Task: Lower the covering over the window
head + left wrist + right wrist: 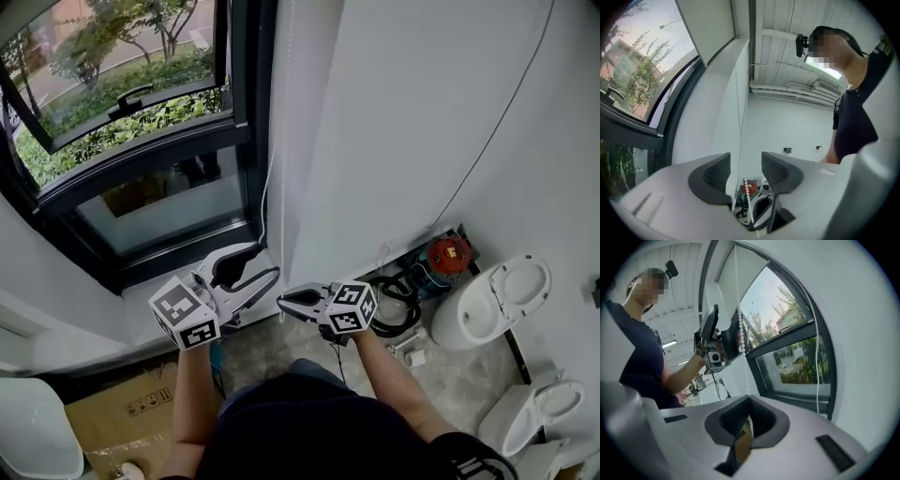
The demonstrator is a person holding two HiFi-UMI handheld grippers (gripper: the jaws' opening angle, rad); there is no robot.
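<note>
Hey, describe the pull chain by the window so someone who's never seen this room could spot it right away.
Find the dark-framed window. Down its right edge, against the white wall, hangs the bead chain, its lower end in the right claw. It is white, beaded and near vertical, unlike the thin dark cable slanting across the wall further right.

Window frame [150,155] dark, matt, metal-looking; its glass pane [159,202] glossy, reflective; far wall [403,112] smooth matt white; bead chain [749,197] small glossy white beads; left gripper [265,262] smooth grey plastic, pads [714,174] dark, ribbed; toilets [497,300] at right glossy white; near cardboard box [122,412] matt brown.
</note>
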